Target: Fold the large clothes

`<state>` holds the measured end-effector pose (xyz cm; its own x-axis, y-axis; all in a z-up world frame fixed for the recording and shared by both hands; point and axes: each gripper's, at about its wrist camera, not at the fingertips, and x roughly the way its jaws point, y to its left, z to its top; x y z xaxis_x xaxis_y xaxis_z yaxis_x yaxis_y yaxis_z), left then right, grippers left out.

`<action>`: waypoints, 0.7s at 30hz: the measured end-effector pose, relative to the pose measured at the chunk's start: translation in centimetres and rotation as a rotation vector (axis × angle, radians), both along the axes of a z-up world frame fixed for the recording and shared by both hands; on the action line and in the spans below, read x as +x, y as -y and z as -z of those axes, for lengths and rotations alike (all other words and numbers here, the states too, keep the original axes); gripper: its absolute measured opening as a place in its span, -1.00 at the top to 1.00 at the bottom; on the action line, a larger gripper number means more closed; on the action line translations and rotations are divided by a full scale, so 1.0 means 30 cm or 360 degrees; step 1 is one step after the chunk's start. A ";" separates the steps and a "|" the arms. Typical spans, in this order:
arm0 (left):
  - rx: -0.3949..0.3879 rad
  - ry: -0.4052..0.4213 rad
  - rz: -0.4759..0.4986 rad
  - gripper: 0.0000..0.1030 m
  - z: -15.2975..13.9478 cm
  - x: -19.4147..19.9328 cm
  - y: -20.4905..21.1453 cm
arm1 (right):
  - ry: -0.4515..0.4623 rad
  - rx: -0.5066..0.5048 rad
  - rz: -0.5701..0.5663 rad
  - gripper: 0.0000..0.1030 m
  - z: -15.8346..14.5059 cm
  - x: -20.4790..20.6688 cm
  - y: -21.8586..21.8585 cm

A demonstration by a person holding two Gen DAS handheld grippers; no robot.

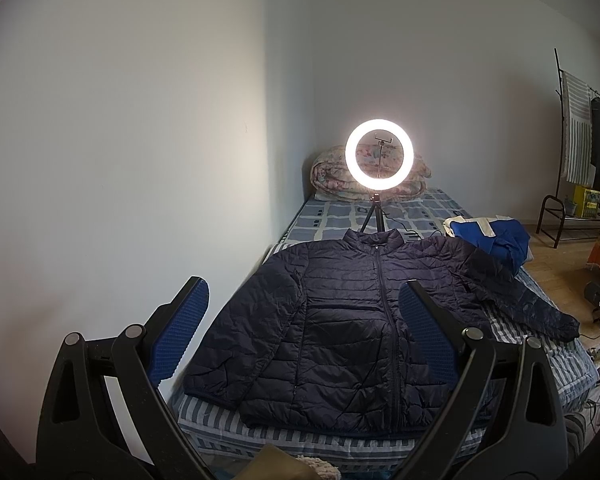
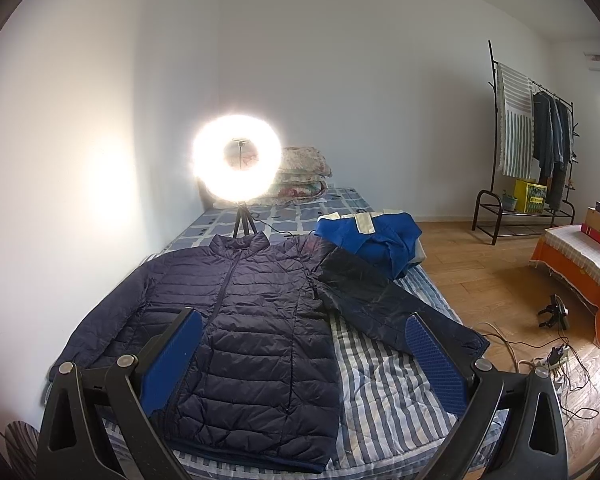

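A: What does the room look like?

B: A bed (image 1: pixel 548 364) with a striped blue-and-white cover stands against a white wall. At its far end a lit ring light (image 1: pixel 379 154) stands on a tripod before a folded floral quilt (image 1: pixel 332 178). A clothes rack (image 2: pixel 536 148) stands far right on the wooden floor, and cables lie near the bed.

A: And the garment?

B: A navy puffer jacket (image 1: pixel 340 320) lies flat on the bed, zipped, collar far, one sleeve stretched right. A blue garment (image 2: pixel 380 236) is heaped just beyond that sleeve.

A: The tongs?

B: The left gripper (image 1: pixel 304 320) and right gripper (image 2: pixel 304 352) both hang above the near hem, fingers spread wide, holding and touching nothing.
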<state>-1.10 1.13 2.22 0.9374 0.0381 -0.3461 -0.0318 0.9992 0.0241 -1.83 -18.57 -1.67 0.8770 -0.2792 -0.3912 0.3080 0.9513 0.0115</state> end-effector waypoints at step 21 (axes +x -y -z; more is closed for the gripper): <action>0.0003 0.0000 0.0004 -0.90 0.012 -0.003 0.000 | -0.0006 0.0004 0.0008 -0.99 0.010 0.008 0.000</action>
